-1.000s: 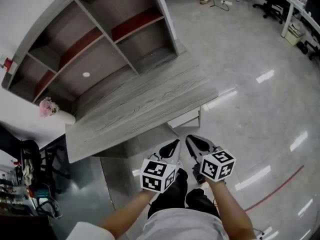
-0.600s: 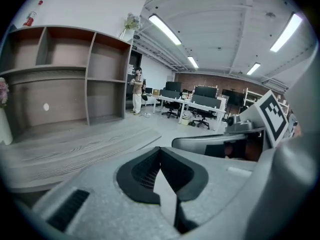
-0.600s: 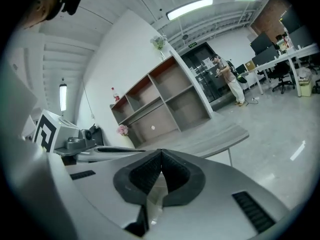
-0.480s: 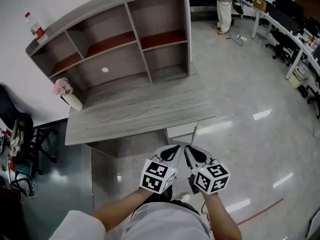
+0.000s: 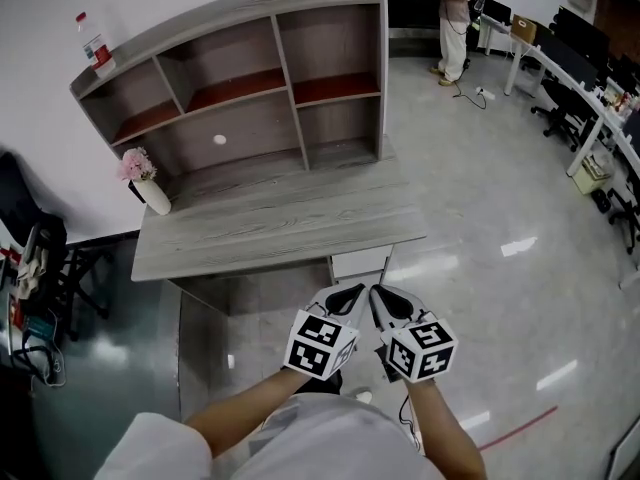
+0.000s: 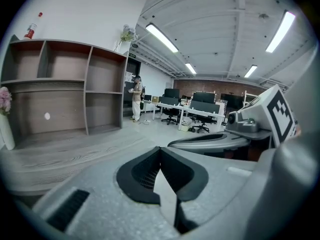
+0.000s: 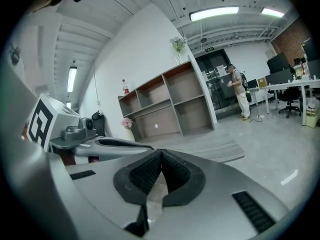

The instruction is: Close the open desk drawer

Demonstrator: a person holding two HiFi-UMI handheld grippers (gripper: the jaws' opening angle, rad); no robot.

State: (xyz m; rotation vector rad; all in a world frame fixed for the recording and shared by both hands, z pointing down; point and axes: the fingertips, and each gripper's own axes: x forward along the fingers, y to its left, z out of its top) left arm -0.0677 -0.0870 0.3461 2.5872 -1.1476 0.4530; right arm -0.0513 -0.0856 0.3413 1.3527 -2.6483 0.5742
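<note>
At twelve o'clock from both tools, just under the front edge of the desk [image 5: 280,228], the drawer [image 5: 360,261] shows its pale front, standing a little proud of the top; how far out it is, and what lies inside it, cannot be told from above. It looks like a rigid panel on runners, probably light to move and not fragile, so it calls for a level push on the flat front near its middle, not a pinch. The left gripper [image 5: 345,296] and the right gripper [image 5: 385,296] hang side by side near it, each with jaws pressed together on nothing, as their own views confirm [image 6: 160,151] [image 7: 160,154]. Behind the desk top, the hutch [image 5: 285,63] has bare compartments. A vase [image 5: 152,196] of pink flowers stands at the desk's nine o'clock end, and a bottle [image 5: 96,48] sits on the hutch's top at ten o'clock.
</note>
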